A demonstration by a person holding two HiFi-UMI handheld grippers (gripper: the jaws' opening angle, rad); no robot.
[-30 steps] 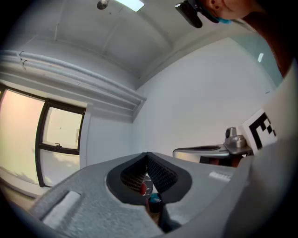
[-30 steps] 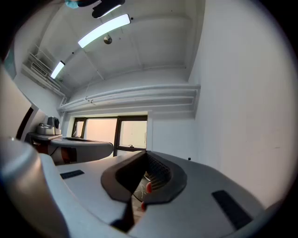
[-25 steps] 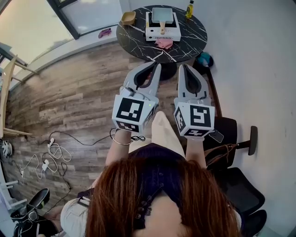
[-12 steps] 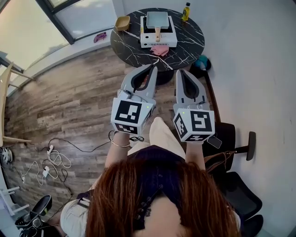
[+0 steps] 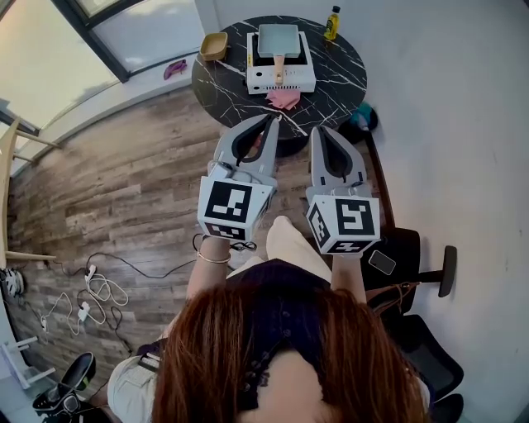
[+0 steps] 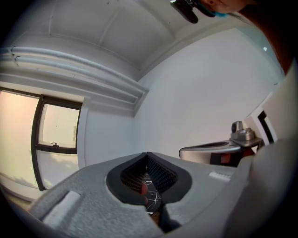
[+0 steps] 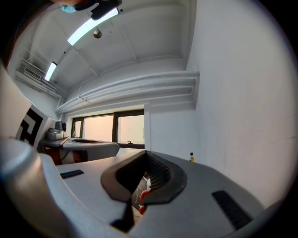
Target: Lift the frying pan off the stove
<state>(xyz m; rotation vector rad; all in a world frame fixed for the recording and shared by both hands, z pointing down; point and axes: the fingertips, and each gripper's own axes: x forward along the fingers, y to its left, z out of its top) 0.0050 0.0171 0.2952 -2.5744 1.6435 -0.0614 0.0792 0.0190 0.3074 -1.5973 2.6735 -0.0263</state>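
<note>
Only the head view shows the square frying pan (image 5: 279, 40). It sits on the white portable stove (image 5: 281, 81) on the round black marble counter (image 5: 343, 70), with its wooden handle pointing toward the person. A pink cloth (image 5: 284, 99) lies just in front of the stove, a yellow bowl (image 5: 213, 45) is to its left and a yellow-capped bottle (image 5: 332, 22) to its right.

The left gripper (image 5: 273, 124) and right gripper (image 5: 319, 132) are held side by side in the air over the wooden floor (image 5: 124, 173). Both are short of the counter and well apart from the pan.

The gripper views look mostly at white wall, ceiling and window. In each, a sliver of marble shows through the hollow behind the tips. The right gripper view also catches the bottle as a small speck.

On both grippers the fingers are pressed together at the tips, with nothing between them.
</note>
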